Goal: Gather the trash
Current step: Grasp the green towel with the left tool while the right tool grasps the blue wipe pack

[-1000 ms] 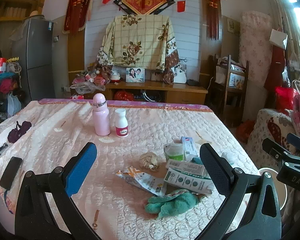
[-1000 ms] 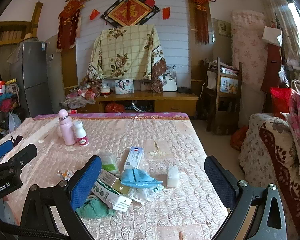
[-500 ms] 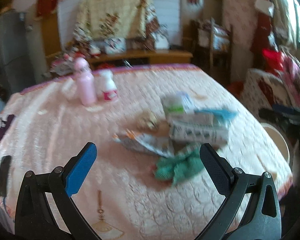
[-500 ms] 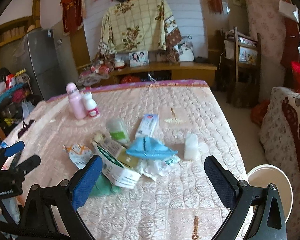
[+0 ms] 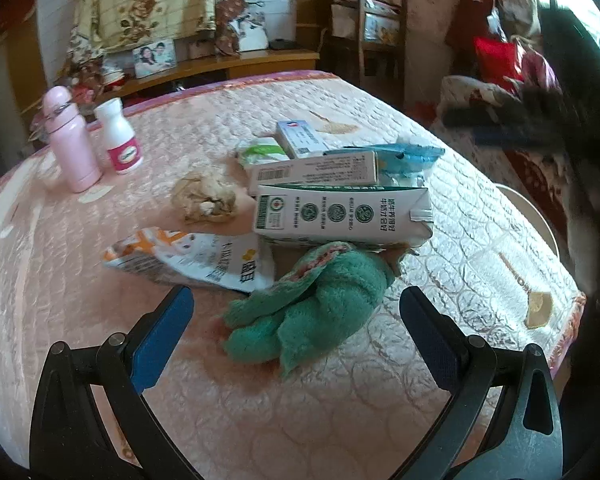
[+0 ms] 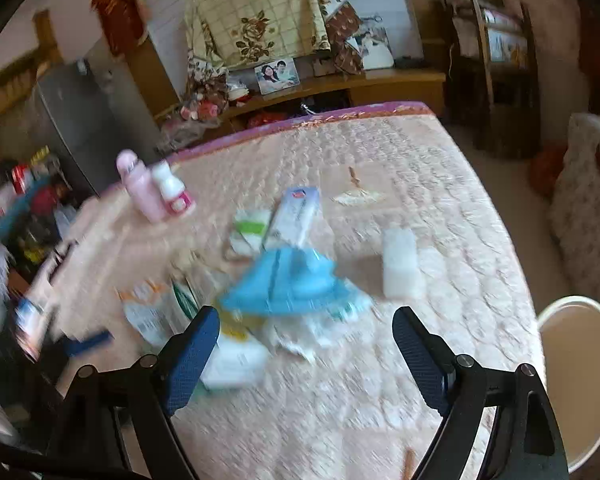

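A heap of trash lies on the pink quilted table (image 5: 60, 280): a green rag (image 5: 316, 312), a white and green milk carton (image 5: 340, 216), an orange and white snack wrapper (image 5: 188, 260), a crumpled brown paper (image 5: 204, 200), small boxes (image 5: 312, 168) and a blue face mask (image 6: 296, 288). My left gripper (image 5: 296, 332) is open, low over the table with the green rag between its fingers. My right gripper (image 6: 306, 344) is open just in front of the blue mask and white wrappers; its view is blurred. A white bin (image 6: 580, 376) stands beside the table at the right.
A pink bottle (image 5: 72, 144) and a white pill bottle (image 5: 120, 140) stand at the table's far left. A white packet (image 6: 400, 264) lies right of the mask. A floral sofa (image 6: 588, 208) is at the right, a wooden cabinet (image 5: 260, 60) behind.
Both grippers have tilted down and moved in close to the trash heap. The left one now straddles the green rag; the right one has neared the blue mask.
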